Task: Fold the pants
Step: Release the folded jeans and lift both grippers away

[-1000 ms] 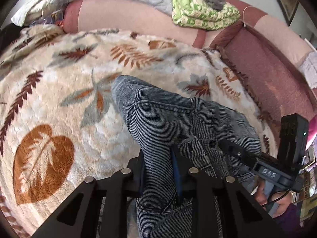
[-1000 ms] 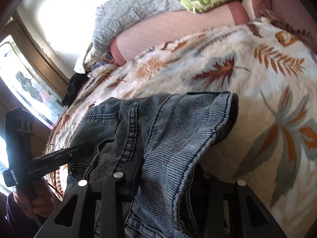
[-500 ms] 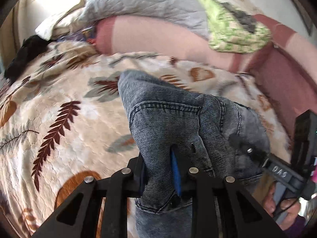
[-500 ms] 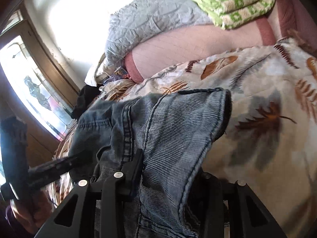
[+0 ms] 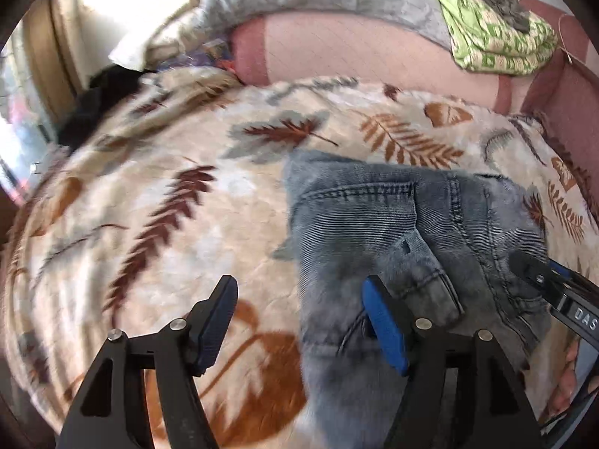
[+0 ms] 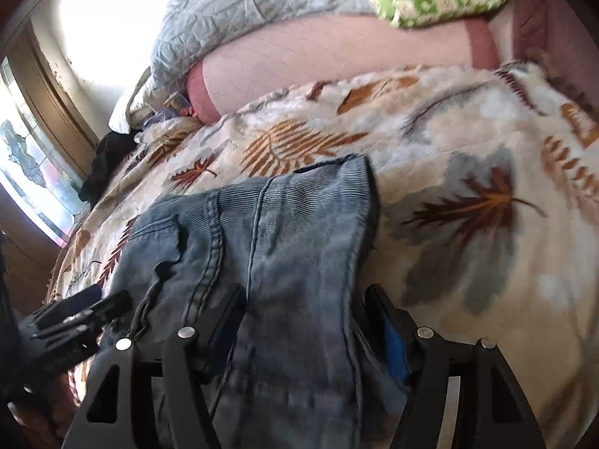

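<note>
Both tools are letting go: the left gripper (image 5: 299, 310) and right gripper (image 6: 307, 321), clamped a moment ago, are opening, leaving the folded jeans (image 5: 393, 232) lower right on the leaf-print blanket (image 5: 168, 205), fold likely placed.

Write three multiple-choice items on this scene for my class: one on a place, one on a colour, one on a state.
1. Where do the jeans lie?
A. On the leaf-print blanket
B. On a chair
C. On the floor

2. What colour is the folded cloth at the back?
A. Red
B. Green
C. Black

3. How is the left hand-held gripper?
A. Clamped on a pillow
B. Opening, jeans edge between its jaws
C. Holding a hanger

A: blanket shows all round the denim.
B: green-and-white pattern.
B: fingers stand apart.
</note>
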